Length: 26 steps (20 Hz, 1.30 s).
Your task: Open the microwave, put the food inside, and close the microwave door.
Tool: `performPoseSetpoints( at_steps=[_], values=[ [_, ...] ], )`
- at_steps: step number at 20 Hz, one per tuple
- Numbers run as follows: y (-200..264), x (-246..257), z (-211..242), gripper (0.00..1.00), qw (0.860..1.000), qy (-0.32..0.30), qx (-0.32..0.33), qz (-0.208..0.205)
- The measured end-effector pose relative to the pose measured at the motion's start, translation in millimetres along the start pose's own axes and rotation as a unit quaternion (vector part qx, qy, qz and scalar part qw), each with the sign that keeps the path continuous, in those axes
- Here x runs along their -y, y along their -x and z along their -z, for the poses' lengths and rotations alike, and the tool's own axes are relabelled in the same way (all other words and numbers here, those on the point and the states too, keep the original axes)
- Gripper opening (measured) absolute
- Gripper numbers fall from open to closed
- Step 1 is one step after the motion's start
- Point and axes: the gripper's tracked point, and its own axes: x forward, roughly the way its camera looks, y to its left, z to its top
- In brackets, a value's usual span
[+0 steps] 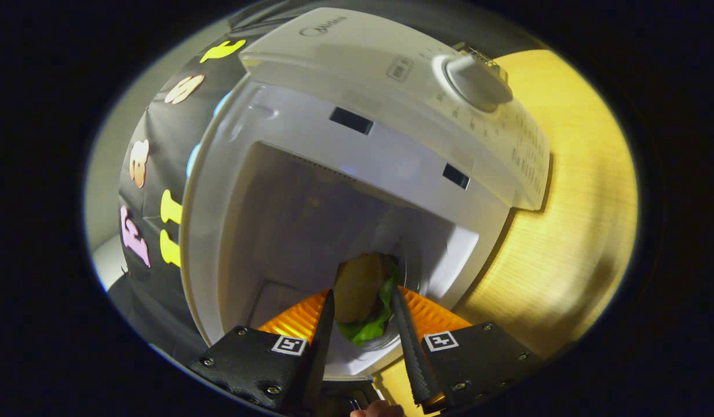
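Observation:
The white microwave stands open, its view tilted, and its grey cavity lies just ahead of my fingers. A burger with a tan bun and green lettuce sits between my two fingers at the mouth of the cavity. My gripper is shut on the burger, one finger pressing on each side of it. The lower part of the burger hangs over the cavity's pale front rim. The control panel carries a round knob beside the cavity. The door is hidden from me.
The microwave rests on a light wooden table, which stretches past the control panel side. The booth's black cloth wall hangs behind the microwave. A bit of a person's hand shows behind the fingers.

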Motion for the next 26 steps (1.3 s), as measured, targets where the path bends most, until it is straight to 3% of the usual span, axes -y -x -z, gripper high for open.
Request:
performPoseSetpoints(
  at_steps=[3, 6, 9, 14, 15, 17, 18, 22, 26],
  values=[
    [36, -5, -5, 0.59, 0.995, 0.095, -0.013, -0.002],
    [87, -24, -9, 0.59, 0.975, 0.217, -0.028, -0.026],
    [140, -46, -18, 0.59, 0.949, 0.310, -0.029, -0.052],
    [221, -97, -16, 0.58, 0.885, 0.444, -0.040, -0.135],
    [236, -105, -13, 0.51, 0.874, 0.460, -0.045, -0.150],
    [257, -96, -26, 0.18, 0.851, 0.508, -0.027, -0.133],
    [269, -98, -26, 0.01, 0.845, 0.514, -0.022, -0.147],
    [308, -112, 7, 0.00, 0.815, 0.544, -0.045, -0.194],
    [343, -118, 74, 0.00, 0.785, 0.548, -0.109, -0.266]
  ],
)
